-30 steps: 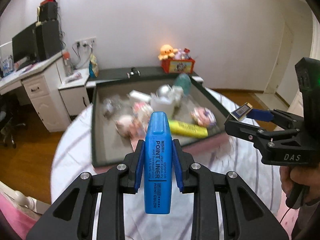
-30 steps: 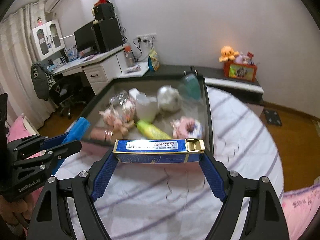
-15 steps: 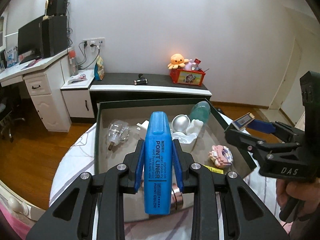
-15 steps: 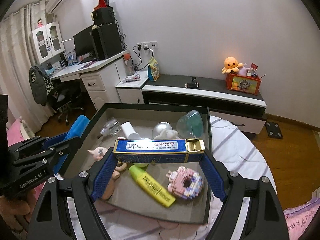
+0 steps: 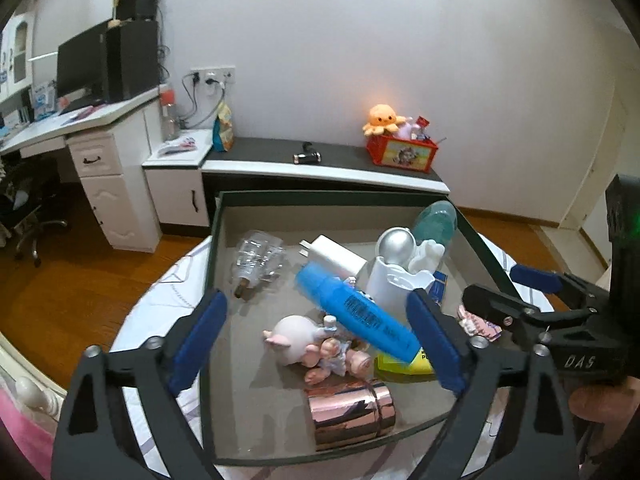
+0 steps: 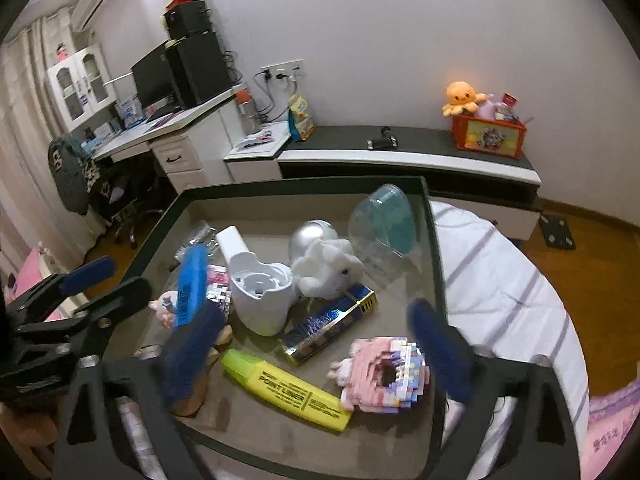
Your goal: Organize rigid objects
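A blue highlighter point(image 5: 360, 314) lies loose and slanted in the dark-rimmed box point(image 5: 212, 280), on top of a yellow highlighter point(image 6: 288, 390). My left gripper point(image 5: 316, 340) hovers above it, jaws opening, pads clear of it. A blue foil carton point(image 6: 332, 320) lies flat in the box point(image 6: 434, 248) against a white dispenser point(image 6: 260, 288). My right gripper point(image 6: 316, 352) hangs over it, jaws opening, with nothing pressed between the pads. Each gripper shows in the other's view: the right gripper point(image 5: 496, 286) at the box's right side, the left gripper point(image 6: 116, 278) at its left.
The box also holds a pink brick doughnut point(image 6: 380, 376), a white plush point(image 6: 328, 268), a silver ball point(image 6: 312, 236), a teal clear container point(image 6: 384, 224), a pig figure point(image 5: 296, 336), a rose-gold cup point(image 5: 352, 412) and a glass bottle point(image 5: 258, 260). It sits on a striped cloth point(image 6: 500, 288).
Both grippers came over the box and opened. The blue highlighter dropped from the left one and the blue carton from the right one; both now lie in the box.
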